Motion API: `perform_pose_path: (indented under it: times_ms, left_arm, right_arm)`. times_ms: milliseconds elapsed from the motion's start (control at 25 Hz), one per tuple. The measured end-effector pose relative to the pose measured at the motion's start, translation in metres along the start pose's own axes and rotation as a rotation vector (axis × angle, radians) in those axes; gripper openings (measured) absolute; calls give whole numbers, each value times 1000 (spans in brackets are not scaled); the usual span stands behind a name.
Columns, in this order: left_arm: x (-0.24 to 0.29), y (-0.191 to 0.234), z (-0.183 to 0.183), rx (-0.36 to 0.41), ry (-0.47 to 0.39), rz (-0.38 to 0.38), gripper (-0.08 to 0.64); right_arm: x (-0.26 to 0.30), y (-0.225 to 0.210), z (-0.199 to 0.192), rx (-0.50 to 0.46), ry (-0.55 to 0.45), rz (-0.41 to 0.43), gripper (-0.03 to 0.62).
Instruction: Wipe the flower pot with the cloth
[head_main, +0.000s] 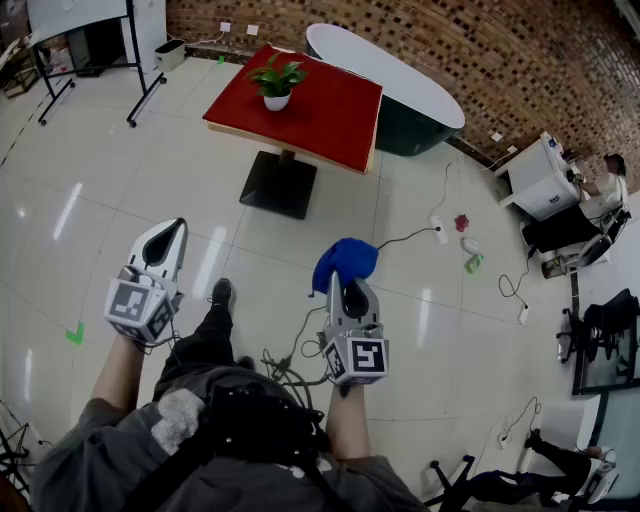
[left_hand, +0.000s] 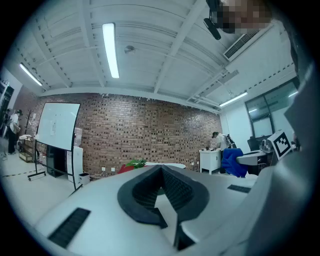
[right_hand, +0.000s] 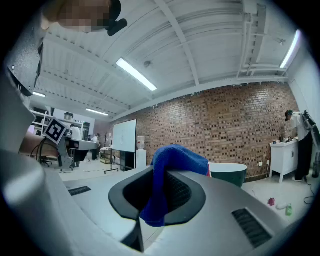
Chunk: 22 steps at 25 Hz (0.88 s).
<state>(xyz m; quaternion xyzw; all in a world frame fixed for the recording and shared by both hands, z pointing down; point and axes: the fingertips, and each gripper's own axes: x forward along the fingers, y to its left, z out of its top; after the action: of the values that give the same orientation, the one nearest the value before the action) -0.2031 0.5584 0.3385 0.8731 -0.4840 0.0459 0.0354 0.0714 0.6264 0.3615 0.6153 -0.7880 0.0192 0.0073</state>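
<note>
While the flower pot (head_main: 277, 101) stands well apart from the person, on the red desk (head_main: 335, 120) across the tiled floor (head_main: 120, 180), both tools are carried roughly level in front of the body and not aimed at anything close by. The right hand-held gripper (head_main: 346, 288) has its jaws clamped on a blue cloth (head_main: 345, 262). In the right gripper view the fabric bunches above the pads and a tail hangs below them. That suggests a pinch through the middle, leaving a loose wad out front as the wiping face. The left hand-held gripper (head_main: 166, 238) is closed with nothing between its jaws, probably kept free to steady the pot later. The pot is white, holds a green plant (head_main: 277, 72), and sits toward the desk's far left side with nothing beside it. Wiping has not begun, and the person likely has to walk to the desk first.
</note>
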Motion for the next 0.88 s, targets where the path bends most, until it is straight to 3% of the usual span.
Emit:
perform_pose_path:
  times_ms: [160, 320, 880]
  left_arm:
    - [46, 25, -1, 20, -54, -37, 38]
    - [107, 66, -8, -6, -58, -27, 38]
    - [331, 205, 10, -14, -37, -122, 38]
  right_arm:
    - [46, -10, -13, 4, 2, -17, 58]
    - [109, -27, -21, -3, 13, -30, 58]
    - [373, -66, -1, 1, 25, -69, 58]
